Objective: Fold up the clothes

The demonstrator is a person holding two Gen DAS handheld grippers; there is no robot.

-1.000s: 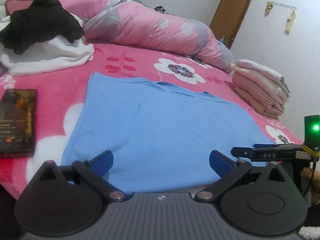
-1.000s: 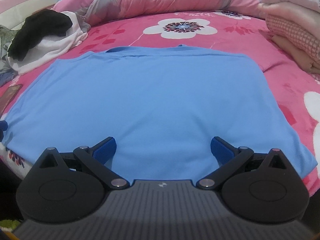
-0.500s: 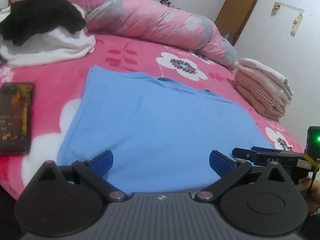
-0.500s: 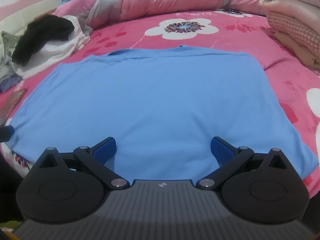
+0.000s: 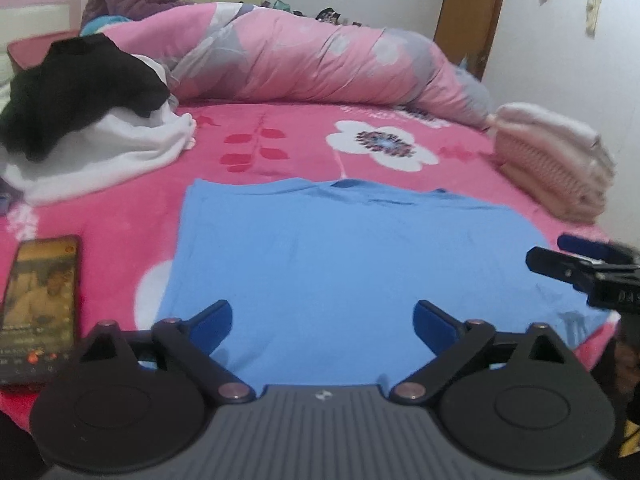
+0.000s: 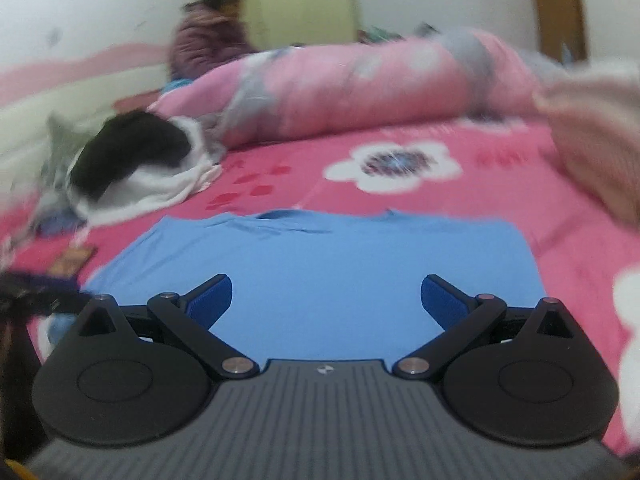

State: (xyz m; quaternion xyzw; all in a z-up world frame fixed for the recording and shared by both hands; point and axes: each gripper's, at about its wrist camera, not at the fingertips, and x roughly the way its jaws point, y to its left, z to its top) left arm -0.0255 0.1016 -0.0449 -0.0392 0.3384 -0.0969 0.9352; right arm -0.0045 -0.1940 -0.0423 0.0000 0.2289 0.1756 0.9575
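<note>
A light blue shirt (image 5: 340, 264) lies flat on the pink flowered bedspread, collar at the far side; it also fills the middle of the right wrist view (image 6: 340, 272). My left gripper (image 5: 322, 322) hovers over the shirt's near hem, its jaws wide and closing a little, with only the cloth lying below them. My right gripper (image 6: 326, 300) hangs above the near hem too, jaws closing slightly, nothing pinched. The right gripper's blue-tipped fingers (image 5: 576, 252) show at the right edge of the left wrist view.
A phone (image 5: 38, 304) with a lit screen lies left of the shirt. Black and white clothes (image 5: 88, 120) are heaped at the back left. A rolled pink quilt (image 5: 320, 60) crosses the back, folded pink clothes (image 5: 556, 156) stack at the right. A person (image 6: 212, 36) sits behind the bed.
Both views have tilted upward, so more of the far wall and the quilt shows. The right wrist view has blurred with the motion. The blue shirt lies as before.
</note>
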